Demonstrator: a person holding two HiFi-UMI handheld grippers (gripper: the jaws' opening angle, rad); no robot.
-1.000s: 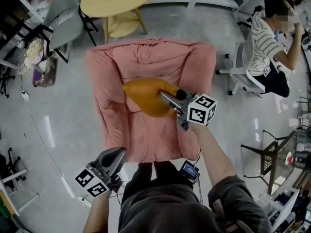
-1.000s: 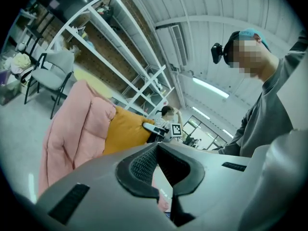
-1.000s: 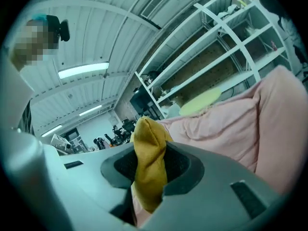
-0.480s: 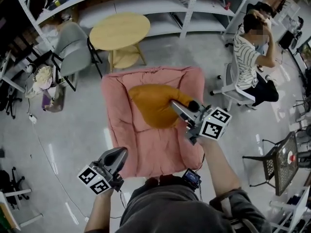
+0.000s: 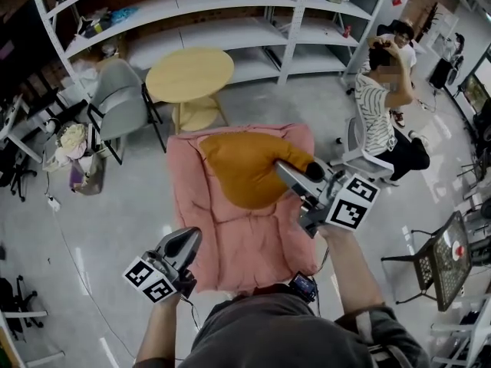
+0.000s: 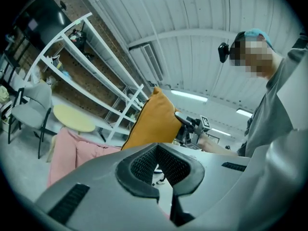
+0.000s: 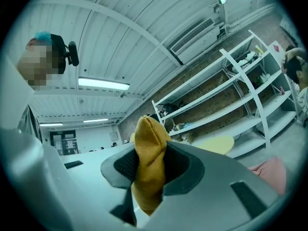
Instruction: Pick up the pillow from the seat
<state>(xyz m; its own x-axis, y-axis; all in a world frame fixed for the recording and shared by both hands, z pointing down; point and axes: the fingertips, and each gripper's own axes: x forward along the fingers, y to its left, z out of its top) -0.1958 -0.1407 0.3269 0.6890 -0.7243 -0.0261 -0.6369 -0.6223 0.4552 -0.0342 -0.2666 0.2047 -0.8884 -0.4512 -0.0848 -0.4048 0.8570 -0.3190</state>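
Note:
The mustard-yellow pillow (image 5: 244,167) hangs in the air above the pink padded seat (image 5: 238,236). My right gripper (image 5: 288,172) is shut on the pillow's right corner. In the right gripper view a fold of the pillow (image 7: 149,143) sticks up between the jaws of the right gripper (image 7: 149,174). The left gripper view shows the pillow (image 6: 154,119) held clear of the seat (image 6: 72,150). My left gripper (image 5: 182,244) is low at the seat's front left corner. The left gripper (image 6: 161,170) is shut with nothing in it.
A round yellow table (image 5: 189,73) and a grey chair (image 5: 123,106) stand behind the seat, with white shelving (image 5: 230,10) beyond. A person in a striped shirt (image 5: 376,106) sits on a white office chair at the right. A dark chair (image 5: 437,259) stands at the far right.
My right gripper has lifted the pillow up off the seat and a little to the right. The head view has tilted up towards the shelves. The left gripper has stayed put.

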